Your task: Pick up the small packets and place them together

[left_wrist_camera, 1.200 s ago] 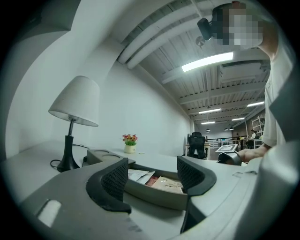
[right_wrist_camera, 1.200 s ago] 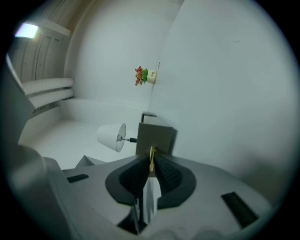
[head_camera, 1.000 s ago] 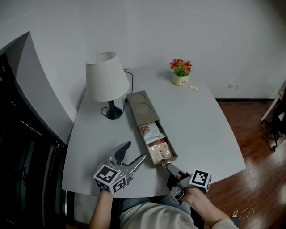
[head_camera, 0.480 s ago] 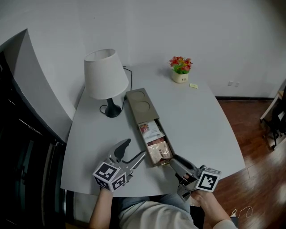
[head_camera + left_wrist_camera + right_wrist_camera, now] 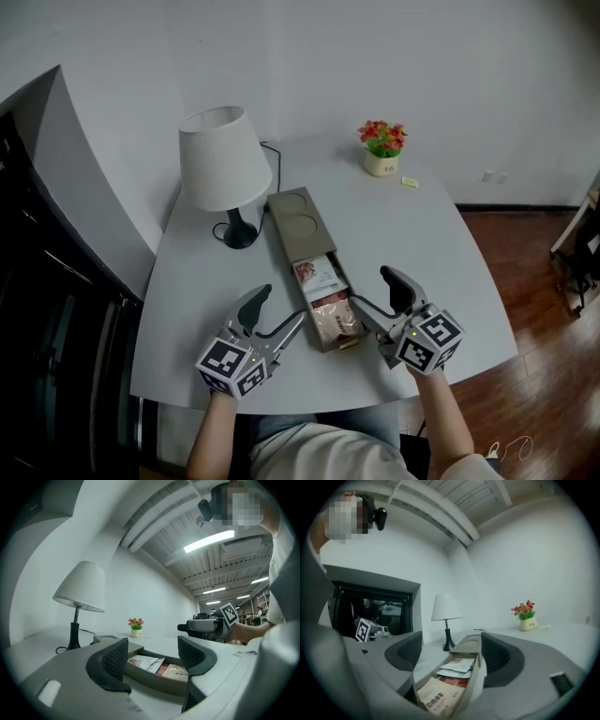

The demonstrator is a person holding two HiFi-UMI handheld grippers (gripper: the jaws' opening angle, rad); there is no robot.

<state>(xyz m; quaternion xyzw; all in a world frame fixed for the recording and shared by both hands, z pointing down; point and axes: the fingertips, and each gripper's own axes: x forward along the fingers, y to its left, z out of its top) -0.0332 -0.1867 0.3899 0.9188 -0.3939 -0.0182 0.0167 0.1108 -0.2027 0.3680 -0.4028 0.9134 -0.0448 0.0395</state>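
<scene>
right gripper (image 5: 377, 292) is now off the near end of the tray (image 5: 298, 225), lifted to its right; jaws opening, nothing gripped; packets (image 5: 328, 302) lie together in tray on worktop; left gripper (image 5: 279, 309) wide, empty; drop-off looks done

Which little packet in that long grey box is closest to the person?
The tan paper packet at the near end of the long grey box; the white packet and red packet lie beyond it.

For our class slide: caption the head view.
Left gripper open, right gripper with fingers opening, empty, beside the tray of packets.
</scene>
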